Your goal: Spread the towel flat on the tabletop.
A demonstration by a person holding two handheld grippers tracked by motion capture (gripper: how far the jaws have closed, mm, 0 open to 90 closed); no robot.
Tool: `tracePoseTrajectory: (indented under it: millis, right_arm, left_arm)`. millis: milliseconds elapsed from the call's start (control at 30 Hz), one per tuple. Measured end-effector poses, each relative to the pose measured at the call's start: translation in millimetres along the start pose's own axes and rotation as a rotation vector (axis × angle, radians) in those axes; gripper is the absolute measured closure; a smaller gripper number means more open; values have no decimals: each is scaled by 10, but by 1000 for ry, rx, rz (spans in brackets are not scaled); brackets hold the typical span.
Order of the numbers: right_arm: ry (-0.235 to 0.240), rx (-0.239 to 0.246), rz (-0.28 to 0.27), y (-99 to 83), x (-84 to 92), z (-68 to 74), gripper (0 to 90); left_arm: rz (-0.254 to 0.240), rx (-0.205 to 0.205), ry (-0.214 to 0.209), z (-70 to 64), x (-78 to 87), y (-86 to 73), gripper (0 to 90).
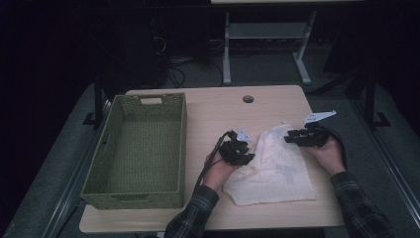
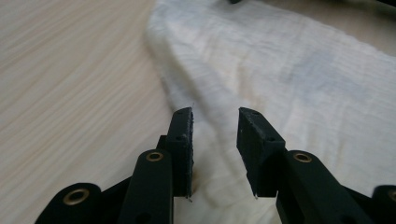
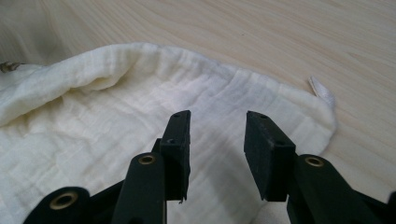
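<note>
Two grippers, left (image 1: pixel 246 157) and right (image 1: pixel 291 139), are hovering with jaws apart, gripping nothing, over one cloth (image 1: pixel 275 166) lying on the table (image 1: pixel 218 111). The high view is adding one green basket (image 1: pixel 136 148).

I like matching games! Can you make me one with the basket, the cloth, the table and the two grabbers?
Things:
1. basket
2. cloth
3. table
4. left gripper
5. right gripper

Descriptions:
A. cream and crumpled, lying flat on the table
B. green and woven, nothing in it
C. pale wood with a round hole near the far edge
D. jaws apart, at the cloth's left side
E. jaws apart, at the cloth's far right corner

Pairs: 1-B, 2-A, 3-C, 4-D, 5-E
</note>
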State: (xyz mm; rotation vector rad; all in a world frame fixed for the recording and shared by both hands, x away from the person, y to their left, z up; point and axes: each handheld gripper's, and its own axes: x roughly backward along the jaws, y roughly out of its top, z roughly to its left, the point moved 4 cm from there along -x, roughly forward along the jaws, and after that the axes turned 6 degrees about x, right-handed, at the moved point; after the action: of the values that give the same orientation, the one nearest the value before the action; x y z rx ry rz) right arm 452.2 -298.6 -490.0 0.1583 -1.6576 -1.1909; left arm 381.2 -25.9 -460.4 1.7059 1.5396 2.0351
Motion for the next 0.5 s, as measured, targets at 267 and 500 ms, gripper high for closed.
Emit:
tracePoseTrajectory:
  millis: [267,500]
  right_arm:
    - [-6,7,4,-27,4,34,607]
    - [-10,-7,14,-68,40,43,607]
  left_arm:
    - [28,38,-23,16,-1,-161,650]
    - [64,22,-37,-64,-98,-278,722]
